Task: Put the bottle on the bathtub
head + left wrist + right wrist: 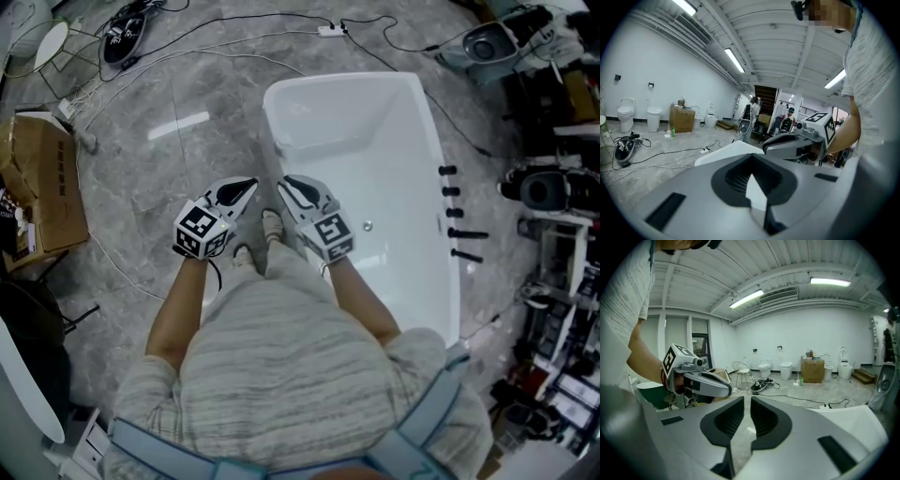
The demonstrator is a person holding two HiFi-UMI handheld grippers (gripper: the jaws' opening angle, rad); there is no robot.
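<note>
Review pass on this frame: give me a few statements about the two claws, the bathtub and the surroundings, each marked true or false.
1. The left claw has its jaws shut with nothing between them. True.
2. The right claw grips a bottle. False: its jaws stand slightly apart, and only floor shows through the gap.
3. A bottle stands on the rim of the bathtub. False: no bottle shows on it in any view.
4. In the head view, a cardboard box sits left of the bathtub. True.

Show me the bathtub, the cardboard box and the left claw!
bathtub [356, 150], head view, on its bare white inside wall.
cardboard box [47, 186], head view, on the middle of its brown face.
left claw [251, 184], head view, at its closed tips.
</note>
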